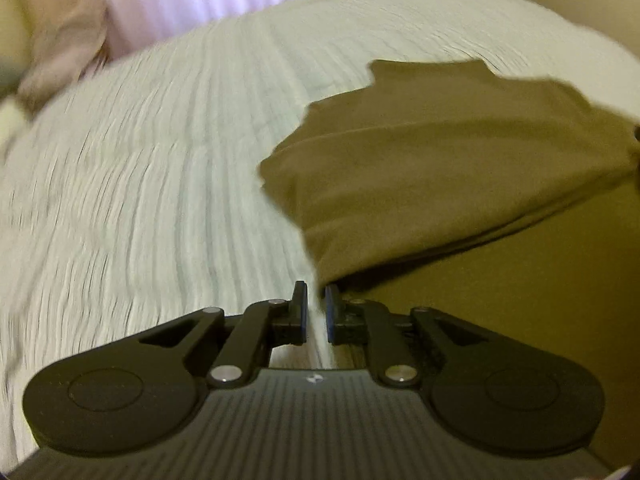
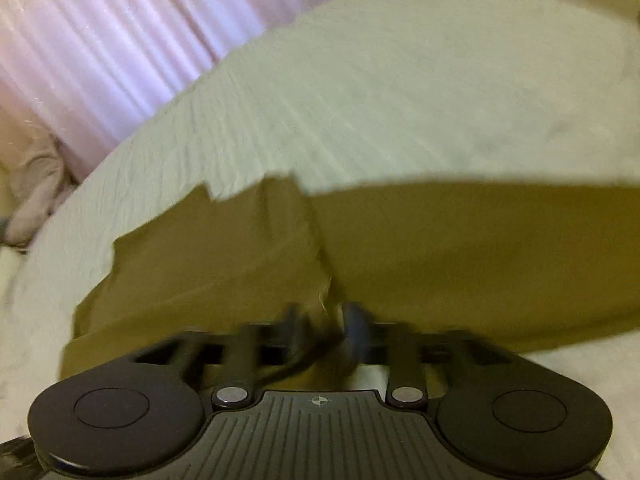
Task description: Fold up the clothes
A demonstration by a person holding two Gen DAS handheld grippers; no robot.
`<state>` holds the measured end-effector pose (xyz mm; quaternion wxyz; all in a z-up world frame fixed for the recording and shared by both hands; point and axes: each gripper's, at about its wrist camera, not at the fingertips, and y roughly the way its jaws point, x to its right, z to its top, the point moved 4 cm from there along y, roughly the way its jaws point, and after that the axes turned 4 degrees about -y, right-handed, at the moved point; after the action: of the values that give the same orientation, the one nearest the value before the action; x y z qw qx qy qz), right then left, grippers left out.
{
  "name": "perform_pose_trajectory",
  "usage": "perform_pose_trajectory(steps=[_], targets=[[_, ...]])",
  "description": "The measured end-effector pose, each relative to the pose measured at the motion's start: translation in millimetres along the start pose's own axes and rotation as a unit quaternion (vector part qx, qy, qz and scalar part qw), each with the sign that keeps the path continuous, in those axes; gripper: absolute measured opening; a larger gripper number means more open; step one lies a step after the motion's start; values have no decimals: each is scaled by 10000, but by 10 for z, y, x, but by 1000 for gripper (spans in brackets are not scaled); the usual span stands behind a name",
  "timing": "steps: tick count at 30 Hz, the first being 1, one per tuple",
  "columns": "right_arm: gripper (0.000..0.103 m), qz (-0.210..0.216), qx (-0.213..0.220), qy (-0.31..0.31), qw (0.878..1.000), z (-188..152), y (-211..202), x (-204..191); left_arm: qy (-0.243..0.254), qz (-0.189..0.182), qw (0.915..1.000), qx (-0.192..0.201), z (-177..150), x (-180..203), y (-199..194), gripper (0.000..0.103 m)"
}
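Note:
An olive-brown garment [image 1: 440,168] lies on a pale ribbed bedspread [image 1: 140,200], with a folded flap raised at the right. My left gripper [image 1: 317,308] sits at the garment's left edge; its jaws are nearly closed with a narrow gap showing bedspread, and no cloth is clearly pinched. In the right wrist view the same garment [image 2: 440,256] fills the middle, and my right gripper [image 2: 324,320], blurred by motion, is shut on a bunched fold of the cloth.
Pink-white curtains [image 2: 100,52] hang behind the bed. A beige pillow or cloth [image 1: 64,52] lies at the far left by the bed edge. The bedspread [image 2: 400,100] stretches beyond the garment.

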<state>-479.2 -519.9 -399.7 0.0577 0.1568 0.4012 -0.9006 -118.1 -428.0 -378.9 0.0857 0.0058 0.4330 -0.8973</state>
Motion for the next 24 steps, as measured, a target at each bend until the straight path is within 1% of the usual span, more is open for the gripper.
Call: perform_pose_trajectory(steps=[1, 2, 3, 5, 6, 7, 8, 9, 10, 11, 12, 13, 15, 17, 19, 20, 21, 22, 24], targets=[[55, -104, 121, -40, 9999, 29, -65, 3, -249, -40, 9997, -58, 13, -58, -66, 9], [55, -155, 207, -78, 9996, 57, -116, 2, -455, -76, 9989, 32, 44, -91, -137, 9], [55, -109, 269, -117, 9995, 85, -151, -11, -657, -112, 9977, 131, 76, -123, -208, 8], [55, 168, 311, -242, 9991, 114, -163, -93, -802, -172, 9961, 319, 177, -87, -241, 8], [54, 295, 263, -373, 9985, 110, -127, -152, -842, -213, 9955, 385, 229, -53, -229, 8], [49, 368, 191, -507, 9979, 89, -79, -205, -871, -264, 9951, 377, 271, 2, -166, 9], [45, 349, 95, -631, 9974, 43, -16, -234, -899, -315, 9948, 363, 312, 59, -101, 9], [45, 279, -24, -763, 9967, -14, 69, -258, -932, -340, 9948, 222, 312, 115, 12, 9], [45, 153, -245, -887, 9956, -88, 160, -255, -965, -364, 9946, 73, 310, 170, 128, 9], [46, -23, -554, -1004, 9934, -176, 255, -229, -962, -317, 9947, -168, 274, 198, 246, 10], [46, -151, -705, -1041, 9919, -247, 302, -188, -966, -195, 9942, -426, 215, 210, 370, 10], [46, -147, -667, -984, 9928, -273, 259, -145, -1052, -122, 9932, -481, 171, 196, 408, 9], [46, -4, -492, -785, 9957, -260, 70, -56, -1352, -149, 9899, -397, 162, 153, 321, 9], [46, 73, -311, -332, 9989, -222, -162, 149, -1499, -151, 9880, -343, 148, 137, 161, 9], [46, 118, -260, 523, 9982, -226, -352, 532, -1542, -179, 9873, -351, 117, 153, 3, 9], [46, 106, -261, 1025, 9943, -243, -431, 763, -1557, -208, 9869, -368, 97, 166, -76, 9], [46, 68, -270, 1543, 9876, -269, -502, 1007, -1600, -242, 9860, -401, 82, 170, -130, 9], [46, 8, -257, 2071, 9780, -298, -581, 1262, -1678, -304, 9844, -436, 61, 192, -193, 9], [46, -59, -6, 2993, 9541, -376, -765, 1737, -1879, -415, 9802, -465, 24, 256, -257, 9]])
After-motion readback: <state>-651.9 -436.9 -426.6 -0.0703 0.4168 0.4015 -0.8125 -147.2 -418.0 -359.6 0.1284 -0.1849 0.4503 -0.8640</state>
